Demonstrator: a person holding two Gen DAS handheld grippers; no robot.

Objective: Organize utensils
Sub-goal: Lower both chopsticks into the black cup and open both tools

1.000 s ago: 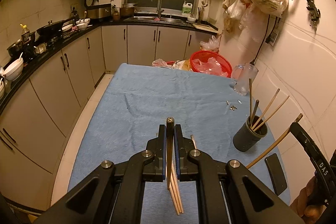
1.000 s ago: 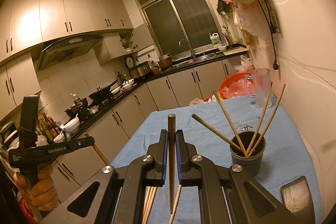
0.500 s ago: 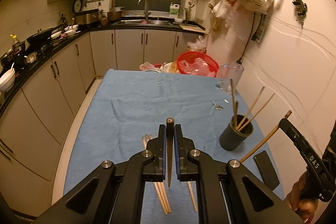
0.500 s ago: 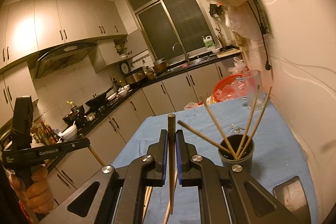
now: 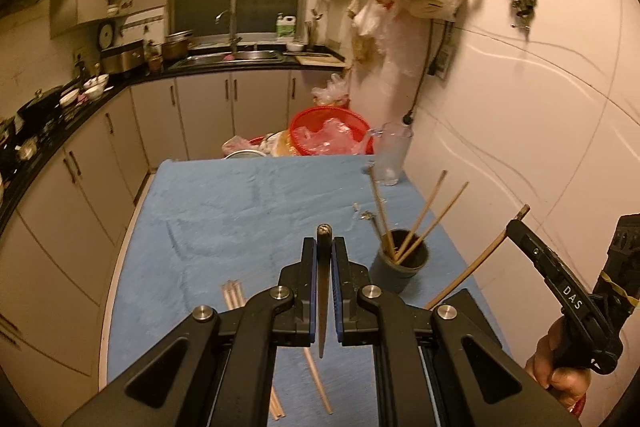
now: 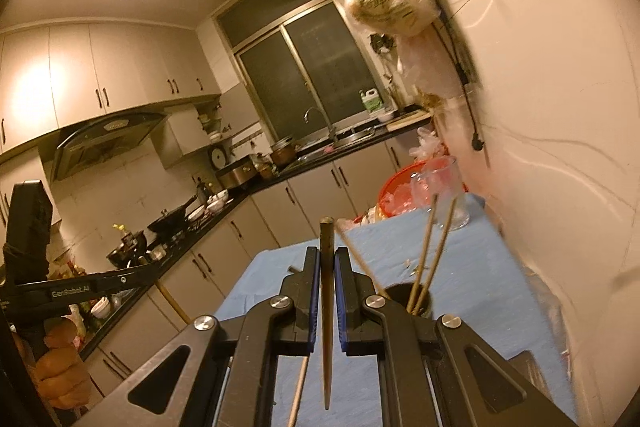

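On the blue-clothed tabletop of a dim kitchen, the left gripper and the right gripper each clamp a light, stiff, slippery chopstick mid-shaft, near the dark cup by the right edge.

Holder cup with chopsticks in it sits right on desk; loose chopsticks near-left, glass pitcher behind.
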